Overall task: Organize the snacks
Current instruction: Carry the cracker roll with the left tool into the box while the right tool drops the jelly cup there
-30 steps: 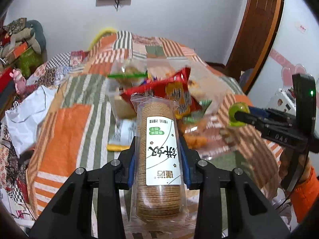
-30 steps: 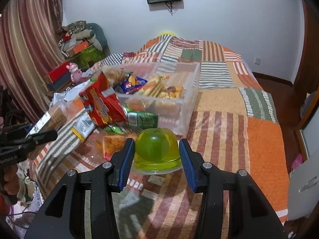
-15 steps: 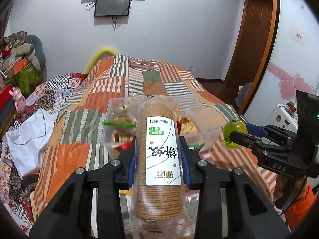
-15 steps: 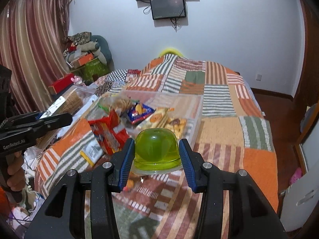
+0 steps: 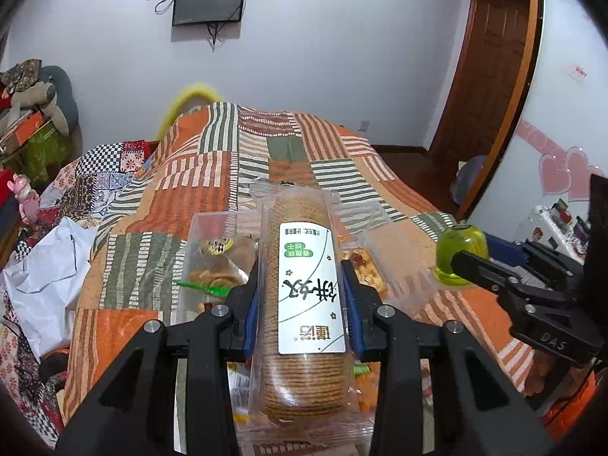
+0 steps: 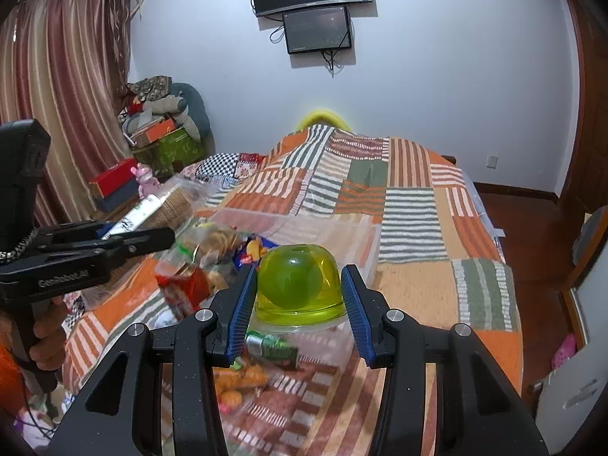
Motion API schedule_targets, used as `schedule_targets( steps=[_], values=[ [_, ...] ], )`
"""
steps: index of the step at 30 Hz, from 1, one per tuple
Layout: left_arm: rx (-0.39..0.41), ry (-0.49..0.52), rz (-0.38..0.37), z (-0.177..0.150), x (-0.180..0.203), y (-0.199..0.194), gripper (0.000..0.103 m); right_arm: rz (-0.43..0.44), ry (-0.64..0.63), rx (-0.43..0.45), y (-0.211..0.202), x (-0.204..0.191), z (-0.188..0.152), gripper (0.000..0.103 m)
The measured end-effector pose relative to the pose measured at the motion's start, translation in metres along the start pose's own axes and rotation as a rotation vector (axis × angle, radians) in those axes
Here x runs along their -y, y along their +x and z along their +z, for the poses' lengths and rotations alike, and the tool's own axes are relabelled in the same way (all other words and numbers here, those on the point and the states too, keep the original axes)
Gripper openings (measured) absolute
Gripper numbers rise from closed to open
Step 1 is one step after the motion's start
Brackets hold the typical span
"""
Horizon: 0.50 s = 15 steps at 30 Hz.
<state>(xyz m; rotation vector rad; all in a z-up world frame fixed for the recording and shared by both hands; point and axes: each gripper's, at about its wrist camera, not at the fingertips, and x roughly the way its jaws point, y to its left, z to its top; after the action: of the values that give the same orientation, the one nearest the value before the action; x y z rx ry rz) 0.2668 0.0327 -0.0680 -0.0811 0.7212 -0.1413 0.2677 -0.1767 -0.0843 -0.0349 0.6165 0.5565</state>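
A clear-wrapped stack of round biscuits (image 5: 306,304) with a white label sits lengthwise in my left gripper (image 5: 302,296), which is shut on it above the bed. Seen from the right wrist, that gripper (image 6: 152,235) and its biscuit pack (image 6: 163,205) hang over the left end of a clear plastic bin (image 6: 342,235). My right gripper (image 6: 298,304) is shut on a green dome-shaped jelly cup (image 6: 298,285), held by its rim above the bin's near side. The left wrist view shows the jelly cup (image 5: 459,254) to the right of the bin (image 5: 399,266), which holds several snack packs.
A patchwork bedspread (image 5: 212,174) covers the bed. A red snack bag (image 6: 186,288) and loose packets (image 6: 243,376) lie before the bin. A white plastic bag (image 5: 45,266) is at the left, boxes and cushions (image 6: 163,133) in the corner, and a wooden door (image 5: 490,76) at the right.
Both grippers rose and moved further over the bed with their loads still gripped. The bin and loose snacks have dropped lower in both views, and more of the wall shows.
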Motion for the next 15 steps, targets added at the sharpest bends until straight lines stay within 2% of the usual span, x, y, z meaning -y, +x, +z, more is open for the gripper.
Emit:
schedule_targets(
  steps=[9, 15],
  values=[
    [-0.027, 0.017, 0.014, 0.019, 0.006, 0.032, 0.037, -0.005, 0.017, -0.006, 0.020, 0.008, 0.008, 0.043],
    [-0.073, 0.006, 0.029, 0.025, 0.008, 0.060, 0.037, -0.007, 0.041, -0.021, 0.034, 0.015, 0.012, 0.043]
  ],
)
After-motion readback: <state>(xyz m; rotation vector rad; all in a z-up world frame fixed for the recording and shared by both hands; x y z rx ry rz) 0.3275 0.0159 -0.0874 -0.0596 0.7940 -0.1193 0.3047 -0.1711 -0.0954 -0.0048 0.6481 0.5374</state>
